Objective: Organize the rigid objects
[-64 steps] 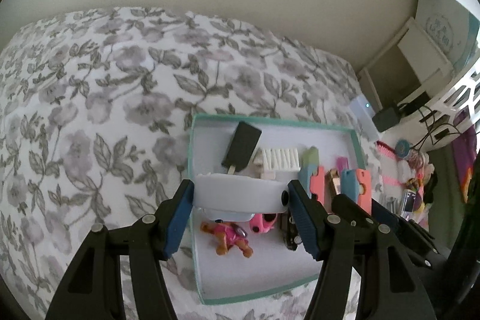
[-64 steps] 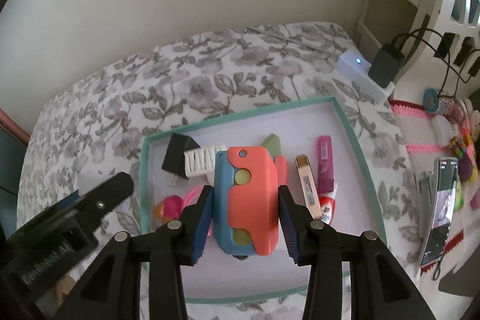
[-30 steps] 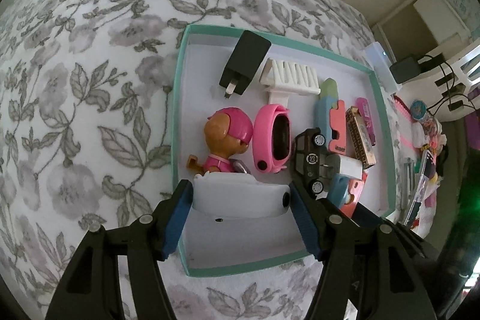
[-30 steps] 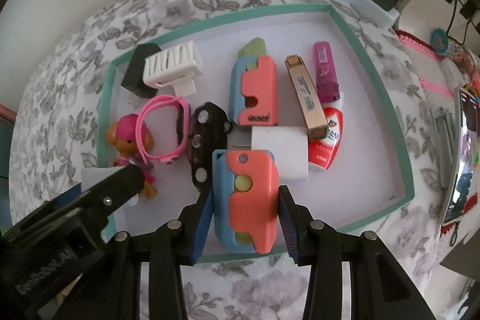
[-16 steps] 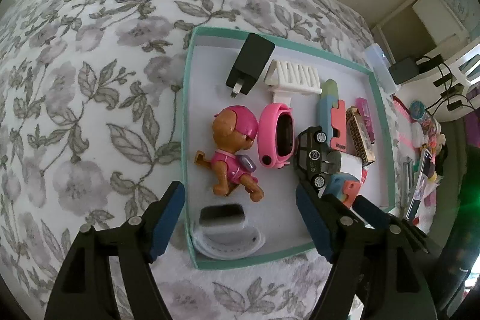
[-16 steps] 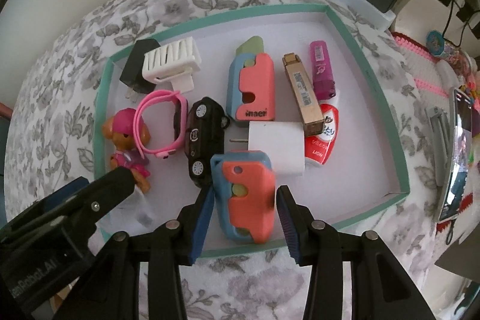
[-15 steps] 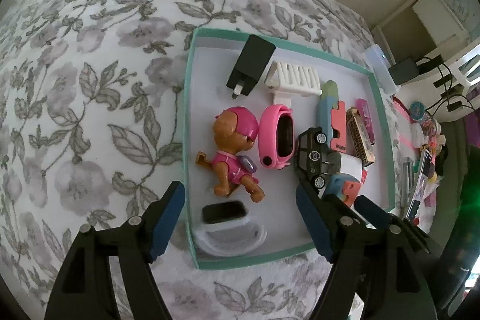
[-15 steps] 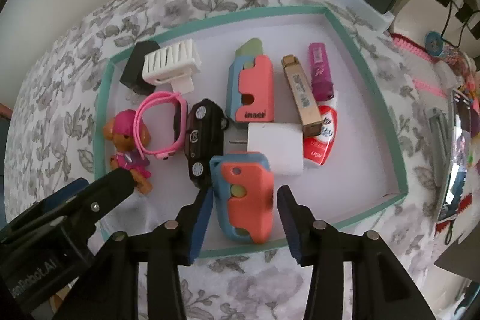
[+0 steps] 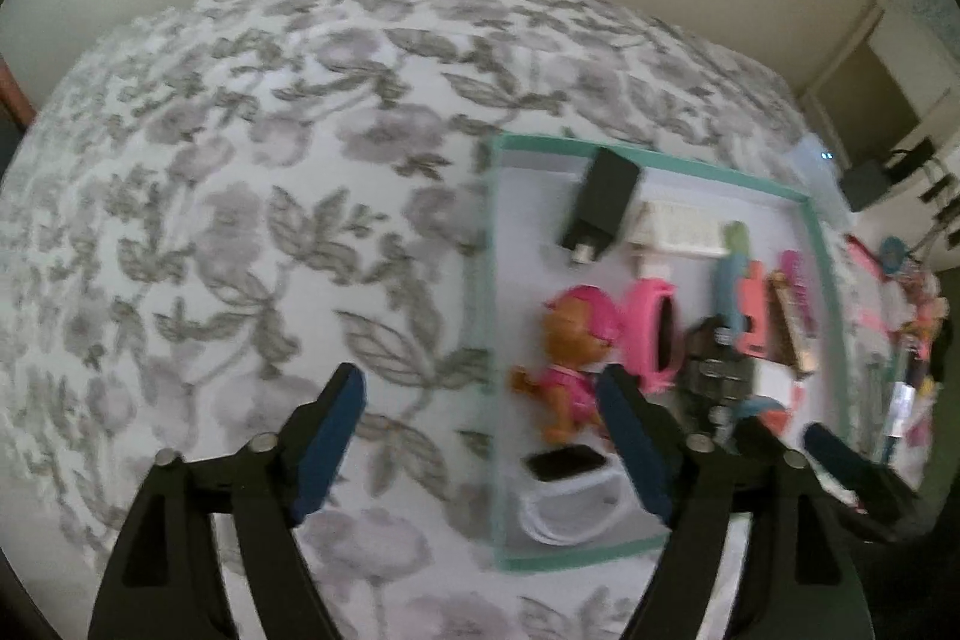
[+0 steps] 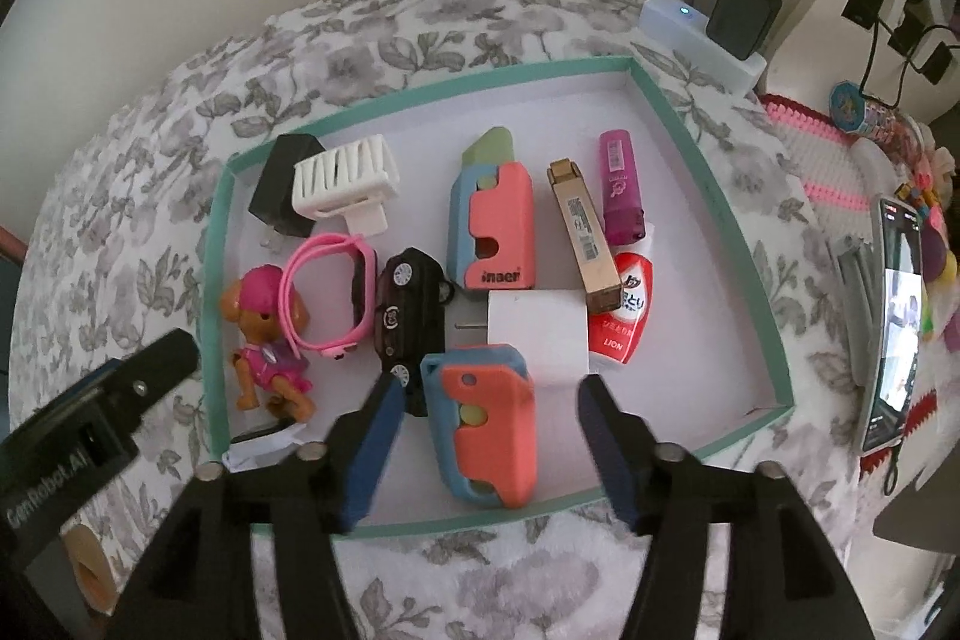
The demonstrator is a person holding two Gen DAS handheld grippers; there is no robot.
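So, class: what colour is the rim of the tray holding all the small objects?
Teal green; the tray's rim shows best in the right wrist view.

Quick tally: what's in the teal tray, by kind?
Orange-and-blue cutters: 2, far cutter, near cutter
Chargers: 2, black charger, white charger
Wrist bands: 2, pink band, white band
Toys: 2, puppy, black car
Tubes and bottles: 3, magenta tube, gold stick, red bottle
White rack: 1
Total: 12

Soft, even daylight is observed, shadows faint. The left wrist view is smeared by motion blur; the right wrist view is sharp. Fisheye bending and dark corners are noted.
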